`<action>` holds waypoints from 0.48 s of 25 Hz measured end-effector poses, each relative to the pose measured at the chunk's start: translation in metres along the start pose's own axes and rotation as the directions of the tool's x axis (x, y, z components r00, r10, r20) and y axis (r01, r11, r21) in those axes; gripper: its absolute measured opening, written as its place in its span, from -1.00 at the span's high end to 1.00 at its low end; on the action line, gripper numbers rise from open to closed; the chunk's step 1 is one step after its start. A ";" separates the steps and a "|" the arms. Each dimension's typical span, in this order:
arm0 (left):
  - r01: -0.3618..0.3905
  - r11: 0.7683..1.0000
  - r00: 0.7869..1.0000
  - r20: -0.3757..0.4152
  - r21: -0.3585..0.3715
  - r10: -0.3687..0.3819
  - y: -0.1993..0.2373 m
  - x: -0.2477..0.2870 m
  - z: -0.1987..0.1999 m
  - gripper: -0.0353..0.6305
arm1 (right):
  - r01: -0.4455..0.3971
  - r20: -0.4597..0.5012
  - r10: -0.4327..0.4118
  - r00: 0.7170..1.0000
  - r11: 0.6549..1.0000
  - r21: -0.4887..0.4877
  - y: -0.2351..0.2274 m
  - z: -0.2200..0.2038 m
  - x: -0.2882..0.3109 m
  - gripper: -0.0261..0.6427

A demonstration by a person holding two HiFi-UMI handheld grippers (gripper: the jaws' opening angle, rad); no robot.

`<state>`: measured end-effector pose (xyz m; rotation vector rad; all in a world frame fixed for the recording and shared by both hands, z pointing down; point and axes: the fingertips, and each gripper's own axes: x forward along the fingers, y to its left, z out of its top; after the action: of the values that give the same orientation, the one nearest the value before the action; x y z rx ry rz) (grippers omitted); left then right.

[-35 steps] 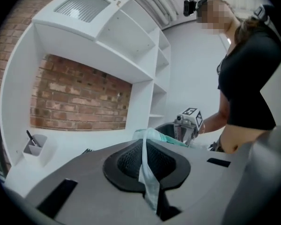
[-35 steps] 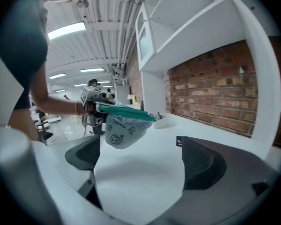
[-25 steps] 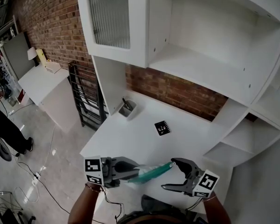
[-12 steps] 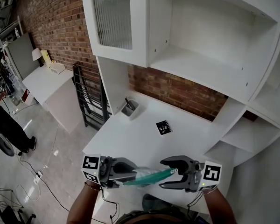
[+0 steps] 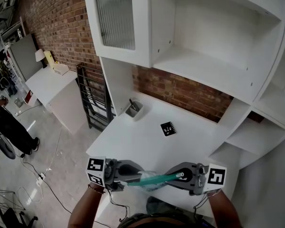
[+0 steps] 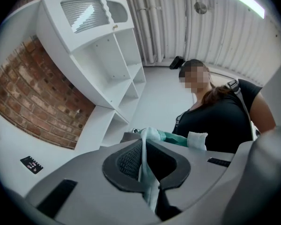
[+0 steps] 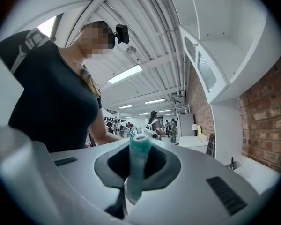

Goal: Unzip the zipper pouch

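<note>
A teal and white zipper pouch (image 5: 154, 178) hangs stretched between my two grippers, low in the head view above the desk's near edge. My left gripper (image 5: 135, 175) is shut on the pouch's left end; in the left gripper view the pale fabric (image 6: 150, 139) is pinched between that gripper's (image 6: 143, 159) jaws. My right gripper (image 5: 175, 176) has just been closing and is now shut on the right end. In the right gripper view the teal edge (image 7: 139, 150) stands between the jaws of that gripper (image 7: 137, 167), with a small metal zipper piece (image 7: 139, 136) at its top.
Under the grippers is a white desk (image 5: 133, 144) with a grey pen cup (image 5: 133, 109) and a small black marker card (image 5: 167, 128). White shelves and a ribbed glass cabinet door (image 5: 116, 18) rise behind. A black rack (image 5: 92, 101) stands left; a person (image 5: 7, 127) is on the floor.
The right gripper rose, turned level toward the pouch's right end, and its open jaws closed on it. The pouch now lies straighter between the two grippers. The left gripper kept its grip.
</note>
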<state>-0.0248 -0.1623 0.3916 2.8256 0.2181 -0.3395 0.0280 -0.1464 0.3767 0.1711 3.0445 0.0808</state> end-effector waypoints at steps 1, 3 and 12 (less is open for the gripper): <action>-0.036 0.999 0.999 0.000 0.003 0.036 0.005 -0.002 0.000 0.86 | 0.015 0.002 -0.015 1.000 1.000 -0.003 -0.002 0.000 0.000 0.89; -0.130 0.991 0.991 0.006 0.012 0.130 0.014 -0.009 0.000 0.86 | 0.047 0.006 -0.047 0.999 0.999 -0.001 -0.007 -0.002 0.002 0.90; -0.481 0.874 0.873 -0.053 0.073 0.485 0.028 -0.063 -0.012 0.75 | 0.227 0.043 -0.232 0.972 0.969 0.095 -0.020 0.000 -0.008 0.90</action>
<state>-0.0781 -0.1931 0.4259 2.8207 -0.4915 -0.1336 0.0339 -0.1671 0.3759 -0.1717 2.9904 -0.0750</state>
